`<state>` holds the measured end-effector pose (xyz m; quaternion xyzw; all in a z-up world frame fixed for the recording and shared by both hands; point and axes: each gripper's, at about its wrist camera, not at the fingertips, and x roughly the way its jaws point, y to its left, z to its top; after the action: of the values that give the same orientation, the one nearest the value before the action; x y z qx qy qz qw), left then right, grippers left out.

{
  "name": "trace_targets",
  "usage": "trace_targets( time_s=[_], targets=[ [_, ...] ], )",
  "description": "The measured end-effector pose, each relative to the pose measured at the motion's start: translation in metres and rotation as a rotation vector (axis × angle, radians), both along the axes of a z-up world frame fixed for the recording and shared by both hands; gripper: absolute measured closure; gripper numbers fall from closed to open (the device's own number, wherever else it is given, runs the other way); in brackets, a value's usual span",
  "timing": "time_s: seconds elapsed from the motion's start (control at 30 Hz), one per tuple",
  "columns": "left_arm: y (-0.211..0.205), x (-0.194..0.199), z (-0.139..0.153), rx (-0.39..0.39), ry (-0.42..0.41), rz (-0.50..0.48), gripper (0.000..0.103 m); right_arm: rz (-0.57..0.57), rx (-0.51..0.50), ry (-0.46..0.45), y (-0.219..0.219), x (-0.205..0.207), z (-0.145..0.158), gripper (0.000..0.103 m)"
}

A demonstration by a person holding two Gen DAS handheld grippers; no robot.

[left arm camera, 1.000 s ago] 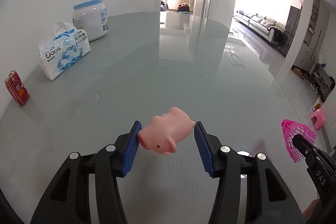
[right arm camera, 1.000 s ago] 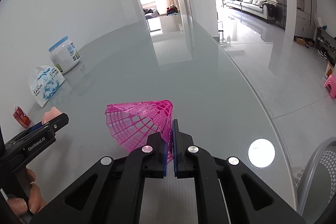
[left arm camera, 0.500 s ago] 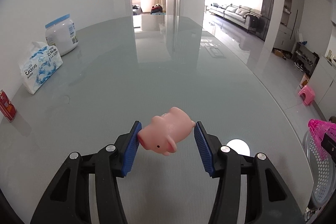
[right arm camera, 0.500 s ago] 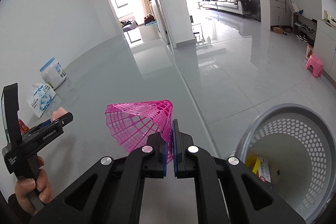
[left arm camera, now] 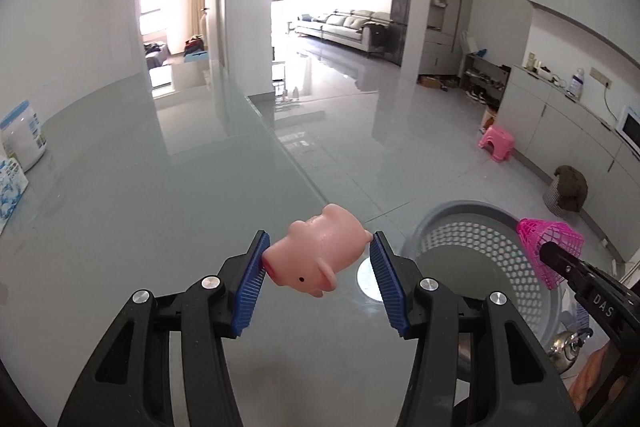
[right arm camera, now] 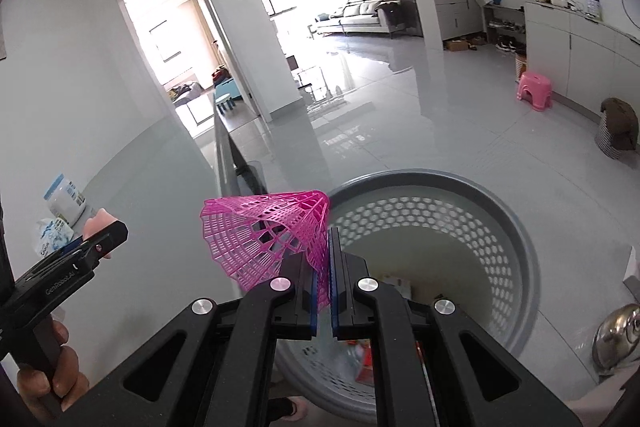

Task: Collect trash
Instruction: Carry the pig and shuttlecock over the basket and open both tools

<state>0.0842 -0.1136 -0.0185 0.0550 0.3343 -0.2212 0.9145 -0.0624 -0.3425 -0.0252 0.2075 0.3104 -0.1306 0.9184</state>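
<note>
My left gripper [left arm camera: 318,259] is shut on a pink toy pig [left arm camera: 314,255], held between the blue pads over the glass table's right edge. To its right a grey perforated basket [left arm camera: 472,223] stands on the floor. My right gripper [right arm camera: 329,259] is shut on the wall of a pink plastic mesh cone [right arm camera: 268,231], and it hangs over the near rim of the basket [right arm camera: 516,239]. Some packaging lies at the basket's bottom. From the left wrist, the cone [left arm camera: 550,247] shows over the basket's right side. The left gripper [right arm camera: 96,239] appears at the right view's left edge.
The grey glass table [left arm camera: 140,207] carries a white tub [left arm camera: 22,139] and a tissue pack [left arm camera: 10,187] at its far left. A metal kettle [right arm camera: 616,335] sits on the floor right of the basket. A pink stool [left arm camera: 496,143] stands farther out on the tiled floor.
Both grippers have swung to the right, off the table's middle towards its edge. The basket has come into view under the right gripper. Both grips are unchanged.
</note>
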Motion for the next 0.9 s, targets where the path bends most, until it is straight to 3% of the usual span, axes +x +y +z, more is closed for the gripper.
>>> trace_targets(
  time_s=[0.2, 0.4, 0.63, 0.9],
  targets=[
    [-0.060, -0.036, -0.017, -0.001, 0.045, -0.116, 0.052, -0.069, 0.036, 0.029, -0.042, -0.042, -0.018, 0.098],
    [-0.107, -0.053, -0.035, 0.051, 0.087, -0.207, 0.052, -0.111, 0.078, 0.039, -0.072, -0.067, -0.033, 0.098],
    [-0.131, -0.047, -0.050, 0.105, 0.106, -0.231, 0.052, -0.092, 0.094, 0.067, -0.078, -0.057, -0.043, 0.098],
    [-0.131, -0.041, -0.053, 0.099, 0.132, -0.190, 0.051, -0.052, 0.105, 0.086, -0.077, -0.031, -0.047, 0.098]
  ],
)
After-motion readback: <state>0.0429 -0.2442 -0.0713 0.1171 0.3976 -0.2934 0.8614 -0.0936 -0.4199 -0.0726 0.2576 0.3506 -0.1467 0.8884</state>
